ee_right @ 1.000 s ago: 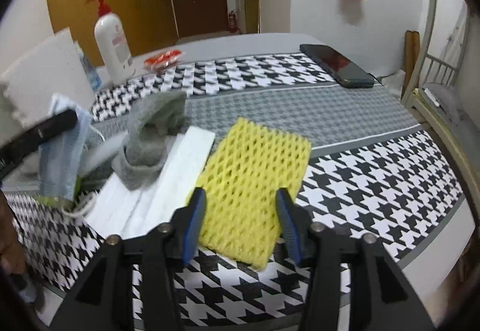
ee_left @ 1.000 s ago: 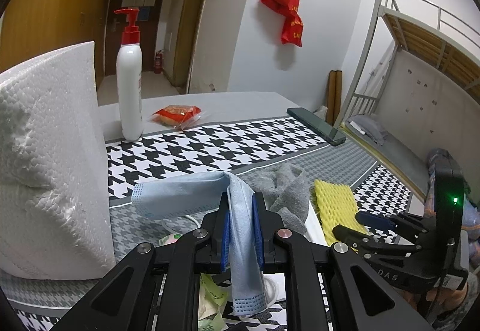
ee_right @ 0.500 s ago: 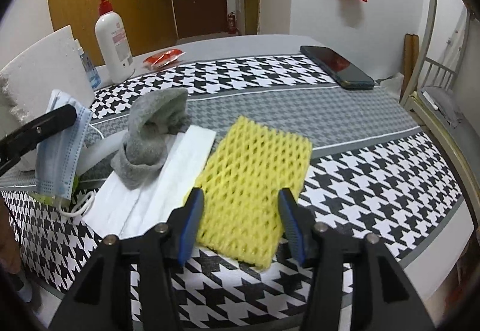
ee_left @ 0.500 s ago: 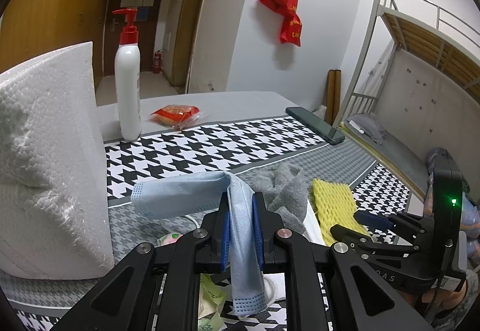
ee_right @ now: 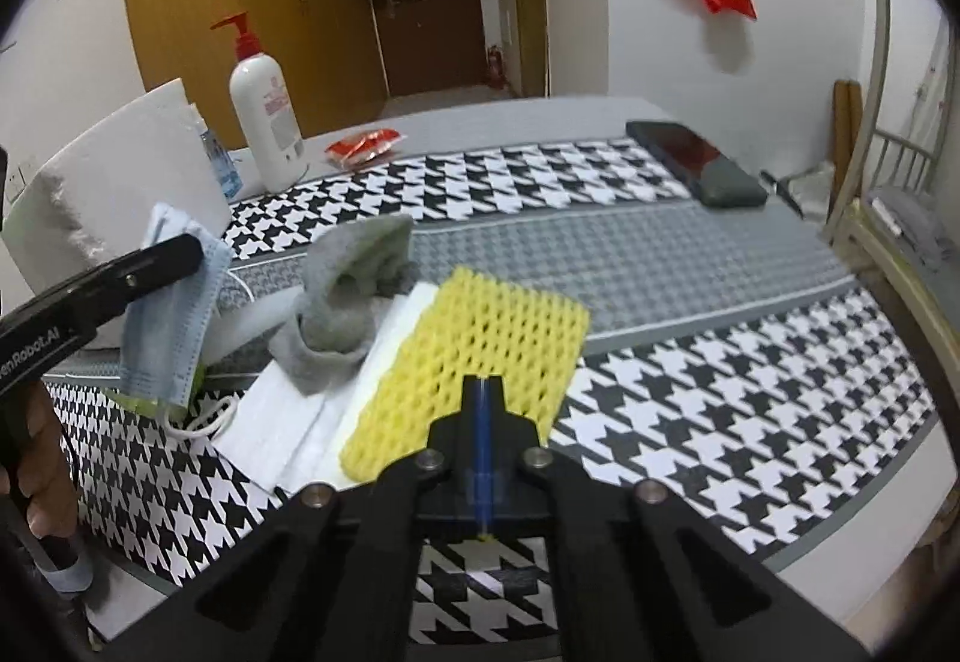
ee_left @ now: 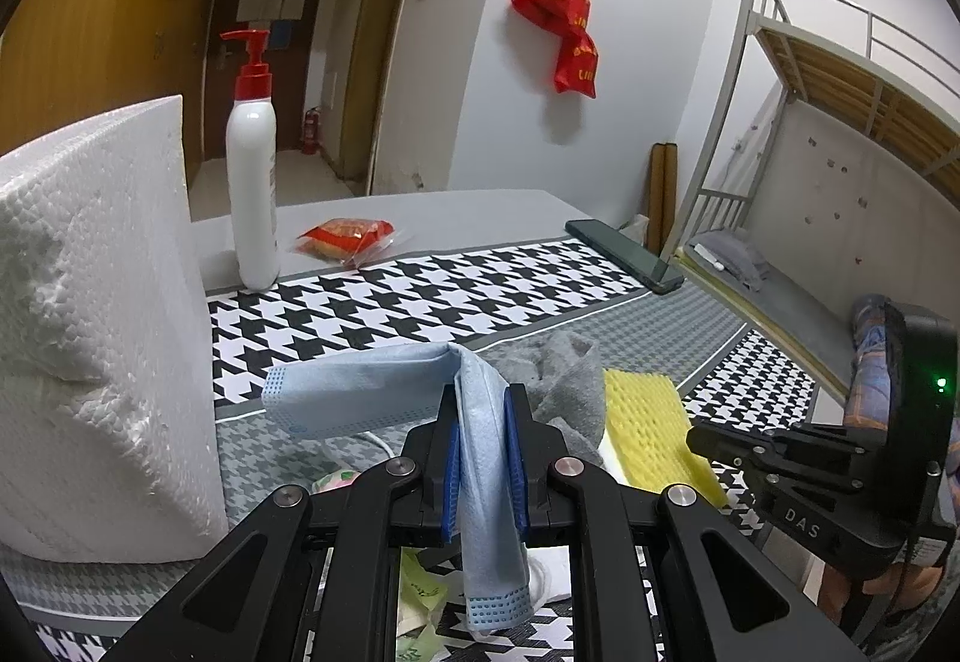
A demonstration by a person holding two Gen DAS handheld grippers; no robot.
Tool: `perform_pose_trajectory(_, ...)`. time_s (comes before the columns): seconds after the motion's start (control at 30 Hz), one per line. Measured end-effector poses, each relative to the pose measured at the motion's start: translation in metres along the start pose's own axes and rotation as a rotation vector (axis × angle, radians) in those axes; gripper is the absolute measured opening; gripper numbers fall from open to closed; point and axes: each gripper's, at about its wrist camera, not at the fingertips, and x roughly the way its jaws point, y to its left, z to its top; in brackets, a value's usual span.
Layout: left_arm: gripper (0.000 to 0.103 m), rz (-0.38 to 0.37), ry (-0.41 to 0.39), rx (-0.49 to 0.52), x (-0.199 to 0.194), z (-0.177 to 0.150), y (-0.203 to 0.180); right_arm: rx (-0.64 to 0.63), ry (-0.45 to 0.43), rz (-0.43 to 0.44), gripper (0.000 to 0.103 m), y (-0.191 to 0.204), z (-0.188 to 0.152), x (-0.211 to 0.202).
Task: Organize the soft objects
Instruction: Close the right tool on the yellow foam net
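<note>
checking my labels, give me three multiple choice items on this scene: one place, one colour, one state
1. Where does the grey sock lie?
A on the white mask
B inside a basket
C on a chair

2. The pump bottle has a pump top that is
A blue
B red
C green

3. The left gripper has its fingers
A wide open, empty
B shut on the blue mask
C shut on the grey sock

Key: 1 A, the sock rests on the white mask beside the yellow foam net; 2 B, the top is plainly red; 3 B, the blue mask hangs pinched between the pads.
</note>
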Motion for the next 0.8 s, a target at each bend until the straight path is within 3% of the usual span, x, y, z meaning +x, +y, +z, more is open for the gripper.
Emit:
perform_pose_trajectory(0.27,0.015,0.003,-0.001,0.000,-0.001,0.000,0.001,0.002,0.011,-0.053,0.003,0.009,0.004,-0.003)
perform_pose_trajectory(0.33,0.015,0.003,-0.003,0.002,-0.001,0.001,0.001,0.011,0.035,-0.062,0.015,0.010,0.003,0.002)
perform_pose_trajectory(0.4,0.015,0.001,-0.001,0.001,-0.001,0.001,0.001,0.021,0.045,-0.055,0.046,0.012,0.002,0.008)
perform_pose_trajectory(0.47,0.015,0.003,-0.004,-0.001,-0.002,0.001,0.001,0.030,0.036,-0.059,0.064,0.013,0.003,0.008)
perform_pose_trajectory(0.8,0.015,0.000,-0.004,-0.007,-0.001,0.000,0.002,0.042,0.103,-0.114,0.064,0.011,-0.002,0.026)
